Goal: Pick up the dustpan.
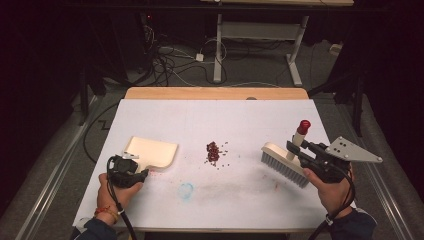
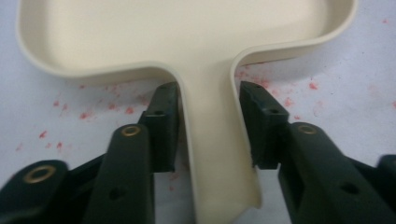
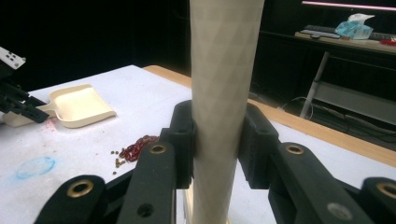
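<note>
A cream dustpan (image 1: 152, 151) lies flat at the table's left, handle toward the person. My left gripper (image 1: 142, 174) is shut on that handle; in the left gripper view the pads (image 2: 163, 121) press both sides of the dustpan handle (image 2: 210, 154), with the pan (image 2: 187, 32) beyond. At the right, my right gripper (image 1: 295, 149) is shut on the pale, red-tipped handle (image 1: 303, 126) of a hand brush (image 1: 282, 164), bristles down toward the table. The right gripper view has the brush handle (image 3: 224, 60) upright between the gripper (image 3: 218, 121) jaws. A small pile of dark red bits (image 1: 213, 151) (image 3: 137, 147) lies mid-table.
A white sheet (image 1: 250, 120) covers the table, with a blue smear (image 1: 186, 190) near the front and red specks (image 2: 84, 114) by the dustpan. The wooden far edge (image 1: 215, 93) borders the sheet. Cables (image 1: 165, 60) and desk legs (image 1: 218, 50) stand on the floor behind.
</note>
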Action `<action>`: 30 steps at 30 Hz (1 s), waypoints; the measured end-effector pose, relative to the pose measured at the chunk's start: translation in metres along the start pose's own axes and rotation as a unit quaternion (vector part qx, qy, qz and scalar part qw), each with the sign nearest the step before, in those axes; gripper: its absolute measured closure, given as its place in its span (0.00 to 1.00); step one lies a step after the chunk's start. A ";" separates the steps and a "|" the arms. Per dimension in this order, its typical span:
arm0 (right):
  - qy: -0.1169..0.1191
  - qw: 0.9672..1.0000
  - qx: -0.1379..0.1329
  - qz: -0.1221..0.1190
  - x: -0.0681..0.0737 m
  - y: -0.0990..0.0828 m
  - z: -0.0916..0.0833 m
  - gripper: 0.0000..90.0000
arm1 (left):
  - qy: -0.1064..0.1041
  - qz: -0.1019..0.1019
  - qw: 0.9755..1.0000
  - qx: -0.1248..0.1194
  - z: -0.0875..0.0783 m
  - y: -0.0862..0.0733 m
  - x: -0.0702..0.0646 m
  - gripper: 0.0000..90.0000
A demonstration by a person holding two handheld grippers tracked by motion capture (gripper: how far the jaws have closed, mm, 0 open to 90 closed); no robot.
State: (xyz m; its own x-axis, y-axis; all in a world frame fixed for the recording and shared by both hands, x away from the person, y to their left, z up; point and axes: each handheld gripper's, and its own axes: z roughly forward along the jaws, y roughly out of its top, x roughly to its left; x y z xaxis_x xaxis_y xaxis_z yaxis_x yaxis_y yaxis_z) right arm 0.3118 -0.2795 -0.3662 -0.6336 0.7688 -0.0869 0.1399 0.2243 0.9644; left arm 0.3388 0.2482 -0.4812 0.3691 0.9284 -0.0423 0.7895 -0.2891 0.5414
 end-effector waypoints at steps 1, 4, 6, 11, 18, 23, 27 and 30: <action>0.001 1.000 0.001 0.000 0.000 0.000 0.000 0.78 | -0.001 0.004 1.000 0.002 0.000 0.002 0.000 0.70; 0.003 1.000 0.002 0.000 0.000 -0.001 0.001 0.78 | -0.004 0.013 1.000 0.011 0.001 0.006 0.001 0.71; 0.003 1.000 0.002 -0.004 0.001 0.000 0.001 0.78 | -0.007 0.017 1.000 0.016 0.001 0.009 0.003 0.71; 0.004 1.000 0.003 -0.004 -0.001 -0.001 0.001 0.78 | -0.007 0.036 0.999 0.025 -0.005 0.015 0.004 0.71; -0.001 1.000 0.002 -0.002 -0.003 -0.002 0.002 0.78 | -0.023 0.078 0.997 0.019 -0.026 0.011 -0.006 0.71; -0.003 1.000 0.003 0.002 -0.004 -0.002 0.002 0.78 | -0.034 0.099 0.994 0.030 -0.033 0.001 -0.015 0.71; -0.007 1.000 0.002 0.002 -0.006 -0.003 0.003 0.78 | -0.044 0.114 0.992 0.027 -0.042 0.000 -0.019 0.71; -0.007 1.000 0.001 0.000 -0.005 -0.002 0.004 0.78 | -0.047 0.127 0.990 0.025 -0.045 0.000 -0.021 0.71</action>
State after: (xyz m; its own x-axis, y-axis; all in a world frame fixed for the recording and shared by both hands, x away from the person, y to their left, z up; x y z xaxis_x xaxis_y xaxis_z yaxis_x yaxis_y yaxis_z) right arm 0.3177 -0.2811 -0.3693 -0.6234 0.7767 -0.0901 0.1423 0.2260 0.9637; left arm 0.3090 0.2390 -0.4426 0.6012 0.7990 0.0097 0.6878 -0.5237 0.5026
